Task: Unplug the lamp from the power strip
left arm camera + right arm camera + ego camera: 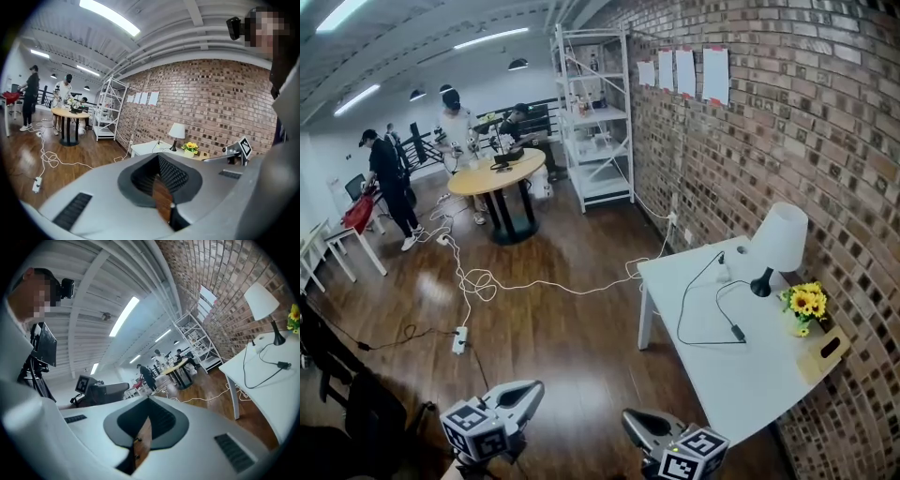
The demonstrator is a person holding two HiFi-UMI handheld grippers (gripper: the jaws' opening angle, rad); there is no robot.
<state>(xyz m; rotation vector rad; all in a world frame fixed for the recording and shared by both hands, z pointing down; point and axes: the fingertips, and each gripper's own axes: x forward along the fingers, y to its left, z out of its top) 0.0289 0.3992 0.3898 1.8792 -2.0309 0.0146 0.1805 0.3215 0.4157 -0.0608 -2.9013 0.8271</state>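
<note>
**Empty grippers approach a plugged-in lamp**

The left gripper [531, 388] and right gripper [631, 418] hang low, well short of the white table [741, 375]. Both have their jaws closed on nothing, apparently on the approach. The white-shaded lamp [778, 242] stands by the brick wall, its black cord [680, 323] looping to the power strip [724, 272] beside it.

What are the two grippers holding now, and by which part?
Nothing. The left gripper and the right gripper are both empty, away from the lamp.
</note>
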